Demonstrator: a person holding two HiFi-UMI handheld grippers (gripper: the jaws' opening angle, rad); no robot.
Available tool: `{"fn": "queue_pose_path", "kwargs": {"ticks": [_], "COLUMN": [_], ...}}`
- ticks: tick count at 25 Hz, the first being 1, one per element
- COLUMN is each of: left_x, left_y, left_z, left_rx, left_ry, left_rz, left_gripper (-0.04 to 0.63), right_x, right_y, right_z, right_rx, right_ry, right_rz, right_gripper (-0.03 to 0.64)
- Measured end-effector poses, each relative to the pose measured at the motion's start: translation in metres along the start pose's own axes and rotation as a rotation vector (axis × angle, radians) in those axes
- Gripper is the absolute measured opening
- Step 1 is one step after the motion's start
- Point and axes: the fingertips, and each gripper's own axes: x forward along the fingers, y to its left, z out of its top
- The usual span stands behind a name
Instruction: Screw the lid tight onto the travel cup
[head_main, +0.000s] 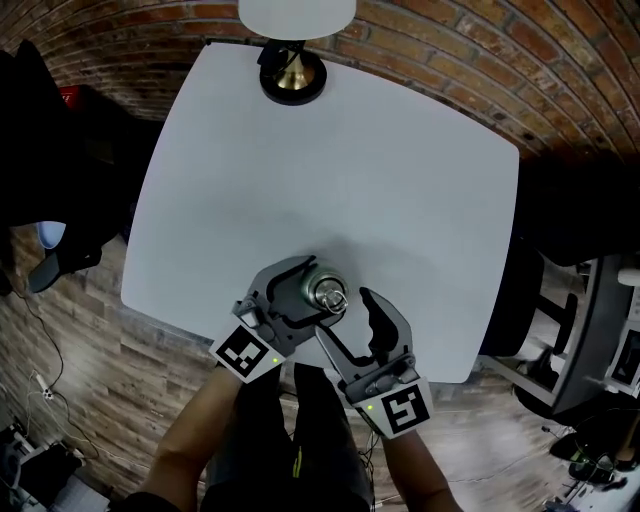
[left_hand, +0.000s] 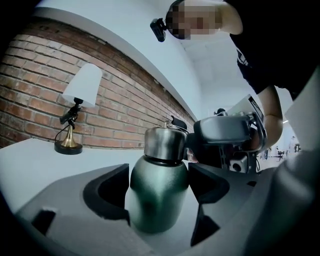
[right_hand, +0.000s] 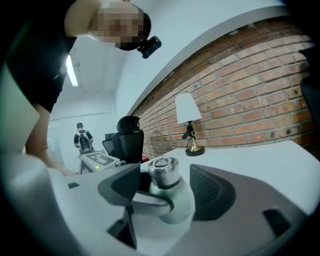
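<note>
A dark green travel cup with a steel lid stands upright near the front edge of the white table. My left gripper is shut on the cup's body, with its pads against both sides. My right gripper is open just right of the cup, at lid height. In the right gripper view the lid sits between the jaws with a gap on each side. The lid rests on the cup's neck.
A small lamp with a brass base stands at the table's far edge by the brick wall. A black office chair and a person are far off to the left. The table's front edge lies just below the grippers.
</note>
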Motion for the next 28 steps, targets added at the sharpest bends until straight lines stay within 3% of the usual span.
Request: {"fn": "queue_pose_path", "kwargs": {"ticks": [4, 9, 17, 20, 26, 27, 28], "left_x": [-0.002, -0.017, -0.039, -0.047, -0.059, -0.06, -0.061], "left_y": [0.0, -0.004, -0.016, -0.017, -0.023, -0.024, -0.024], "left_z": [-0.008, -0.014, 0.014, 0.022, 0.049, 0.054, 0.059], "left_rx": [-0.086, -0.035, -0.049, -0.063, -0.066, -0.059, -0.052], "left_ry": [0.034, 0.108, 0.146, 0.155, 0.149, 0.148, 0.146], "left_rz": [0.006, -0.012, -0.015, 0.019, 0.077, 0.082, 0.087], "left_gripper": [0.37, 0.374, 0.373, 0.371, 0.362, 0.342, 0.278], "right_x": [-0.016, -0.032, -0.055, -0.064, -0.089, -0.093, -0.097], "right_y": [-0.014, -0.015, -0.028, -0.035, -0.046, -0.049, -0.051], "right_z": [0.011, 0.018, 0.034, 0.046, 0.069, 0.072, 0.074], "right_rx": [-0.015, -0.052, -0.075, -0.083, -0.103, -0.102, -0.092], "right_ry": [0.028, 0.07, 0.112, 0.07, 0.04, 0.039, 0.035], "right_rz": [-0.013, -0.025, -0.114, -0.136, -0.189, -0.197, -0.203], "right_gripper": [0.288, 0.288, 0.279, 0.183, 0.101, 0.088, 0.077]}}
